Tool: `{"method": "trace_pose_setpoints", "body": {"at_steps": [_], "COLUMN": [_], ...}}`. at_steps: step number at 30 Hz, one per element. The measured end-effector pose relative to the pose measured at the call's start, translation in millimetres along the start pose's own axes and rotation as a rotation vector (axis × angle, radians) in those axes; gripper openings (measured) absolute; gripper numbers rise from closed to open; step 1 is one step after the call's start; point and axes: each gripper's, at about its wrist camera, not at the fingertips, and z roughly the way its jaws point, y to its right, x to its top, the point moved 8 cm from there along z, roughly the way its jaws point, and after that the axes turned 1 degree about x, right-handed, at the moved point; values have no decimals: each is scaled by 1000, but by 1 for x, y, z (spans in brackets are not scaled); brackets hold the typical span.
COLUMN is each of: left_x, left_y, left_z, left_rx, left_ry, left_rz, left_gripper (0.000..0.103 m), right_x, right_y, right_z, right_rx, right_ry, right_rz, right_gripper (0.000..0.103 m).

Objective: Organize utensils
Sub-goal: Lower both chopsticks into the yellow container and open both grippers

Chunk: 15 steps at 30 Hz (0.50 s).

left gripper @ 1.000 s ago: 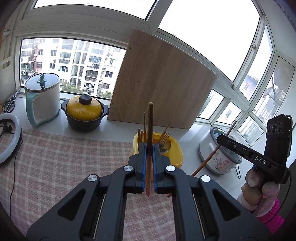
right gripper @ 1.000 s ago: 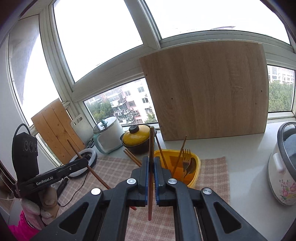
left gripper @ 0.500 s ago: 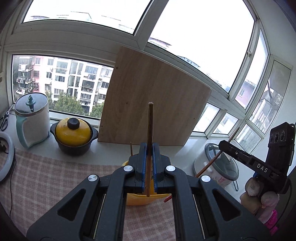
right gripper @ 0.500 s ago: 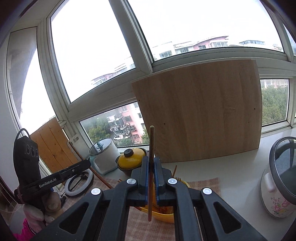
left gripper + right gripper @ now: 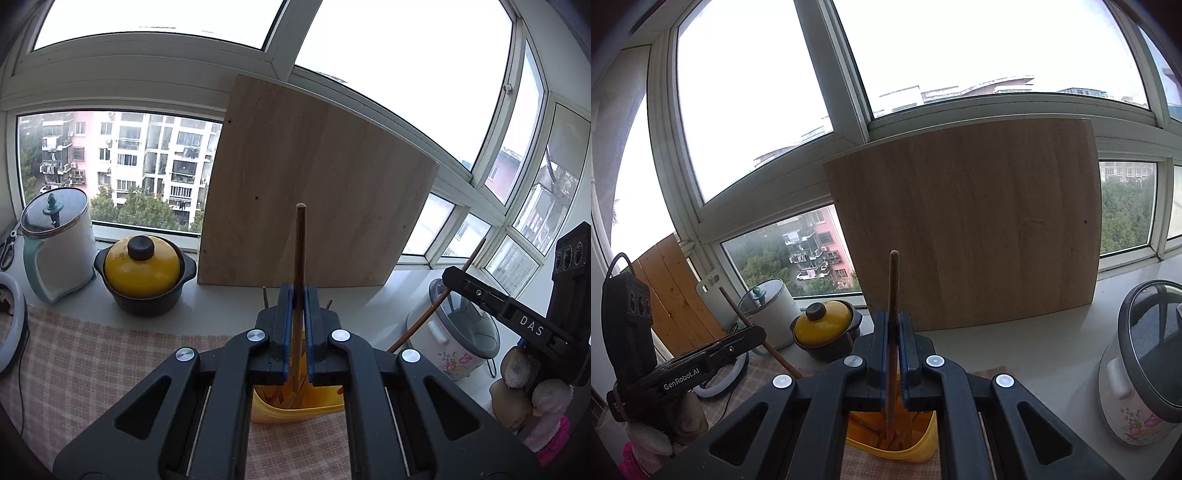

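On the pale windowsill at far left stands a white kettle with a teal-knobbed lid (image 5: 55, 236), then a yellow-lidded black casserole pot (image 5: 144, 273) before a leaning wooden board (image 5: 314, 192). Centrally, the left gripper (image 5: 298, 325) pinches one upright brown wooden chopstick (image 5: 300, 251) above a yellow plastic utensil holder (image 5: 295, 406). Rightward, the right gripper (image 5: 893, 354) clamps another wooden chopstick (image 5: 894, 288) over that holder, near a floral white rice cooker (image 5: 1137, 376).

Yellow holder (image 5: 295, 410) mostly hidden behind left gripper (image 5: 295, 295); contents unclear. Rice cooker (image 5: 1141, 369) cut by right frame edge.
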Motion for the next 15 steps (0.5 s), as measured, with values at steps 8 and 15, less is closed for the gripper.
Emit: {"method": "trace_pose_setpoints", "body": {"at_steps": [8,15], "left_x": [-10,-18], "left_y": [5,4], "left_z": [8,13], "left_rx": [5,18], "left_ry": [-17,-34], "left_rz": [29,46], "left_gripper": [4,4], "right_x": [-15,-28], "right_y": [7,9], "right_z": [20,29], "right_rx": [-4,0], "right_ry": [-46,-78], "right_rz": [-6,-1], "right_gripper": [2,2]}}
